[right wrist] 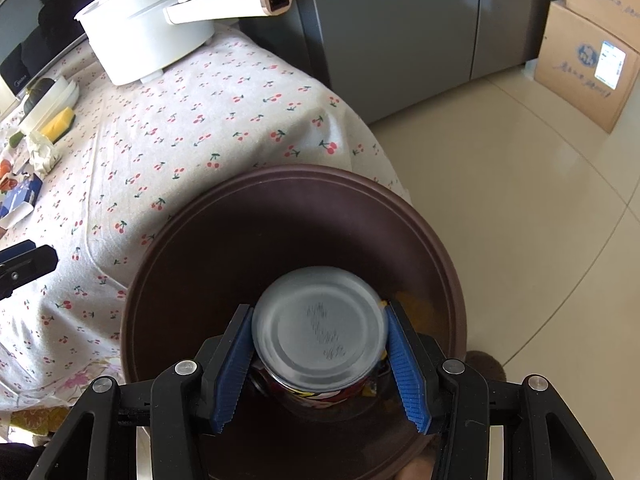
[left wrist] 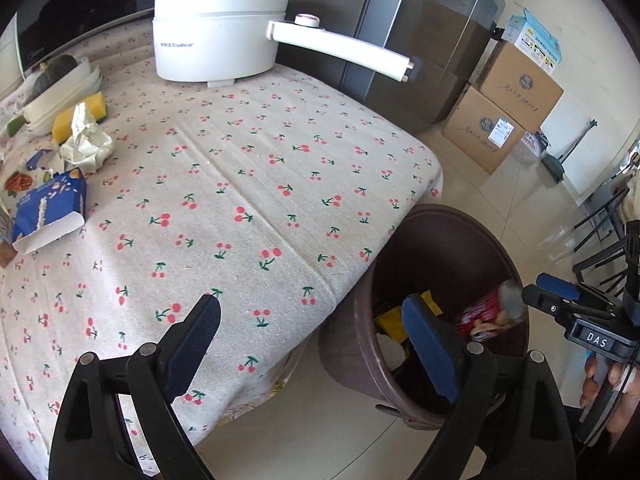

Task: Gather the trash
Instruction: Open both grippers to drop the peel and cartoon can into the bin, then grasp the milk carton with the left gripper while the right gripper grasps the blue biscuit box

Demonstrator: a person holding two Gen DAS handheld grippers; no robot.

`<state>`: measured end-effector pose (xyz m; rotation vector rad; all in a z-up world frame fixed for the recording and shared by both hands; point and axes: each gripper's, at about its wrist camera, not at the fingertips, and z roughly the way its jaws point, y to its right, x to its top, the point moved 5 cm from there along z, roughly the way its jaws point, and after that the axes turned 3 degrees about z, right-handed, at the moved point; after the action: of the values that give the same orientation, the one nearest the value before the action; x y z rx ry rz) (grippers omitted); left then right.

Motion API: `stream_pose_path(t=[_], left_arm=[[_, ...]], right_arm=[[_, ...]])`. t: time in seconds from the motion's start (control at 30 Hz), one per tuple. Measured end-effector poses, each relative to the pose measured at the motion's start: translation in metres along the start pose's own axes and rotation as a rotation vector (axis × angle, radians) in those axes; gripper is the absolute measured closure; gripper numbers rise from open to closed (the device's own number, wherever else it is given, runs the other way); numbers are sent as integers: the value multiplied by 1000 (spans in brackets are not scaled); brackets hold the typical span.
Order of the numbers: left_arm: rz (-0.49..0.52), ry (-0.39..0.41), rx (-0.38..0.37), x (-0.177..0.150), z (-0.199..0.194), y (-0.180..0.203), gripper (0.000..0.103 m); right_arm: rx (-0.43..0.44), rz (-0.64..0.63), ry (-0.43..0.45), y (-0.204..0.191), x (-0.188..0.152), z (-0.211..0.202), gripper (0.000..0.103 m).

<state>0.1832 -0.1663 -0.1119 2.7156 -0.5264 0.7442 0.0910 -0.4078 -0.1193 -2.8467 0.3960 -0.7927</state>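
Over the brown bin (right wrist: 280,178) at the table corner, a can (right wrist: 320,324) is seen end-on between the blue pads of the right gripper (right wrist: 319,306). One pad is touched by it and a slim gap is seen at the other, so no pinch is shown. The can is blurred. The left gripper (left wrist: 312,308) is spread wide with nothing between its fingers, above the edge of the tablecloth (left wrist: 240,160). Crumpled paper (left wrist: 86,140) and a blue carton (left wrist: 48,208) are seen on the table.
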Motion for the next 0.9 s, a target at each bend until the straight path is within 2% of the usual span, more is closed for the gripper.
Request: stream_pose_path(t=[0.07, 0.4, 0.57, 0.7, 0.9], left_arm=[[-5, 4, 9, -2, -6, -7, 9], [-59, 16, 54, -13, -35, -47, 9], [-96, 30, 81, -21, -52, -70, 9], [-147, 54, 106, -26, -70, -96, 9], [-257, 94, 138, -37, -96, -150, 9]], right_arm=[[10, -5, 11, -6, 1, -2, 30], [-4, -79, 21, -43, 1, 1, 16], [-7, -80, 16, -58, 3, 3, 6], [17, -92, 28, -80, 9, 2, 2], [52, -151, 34, -129, 16, 10, 1]])
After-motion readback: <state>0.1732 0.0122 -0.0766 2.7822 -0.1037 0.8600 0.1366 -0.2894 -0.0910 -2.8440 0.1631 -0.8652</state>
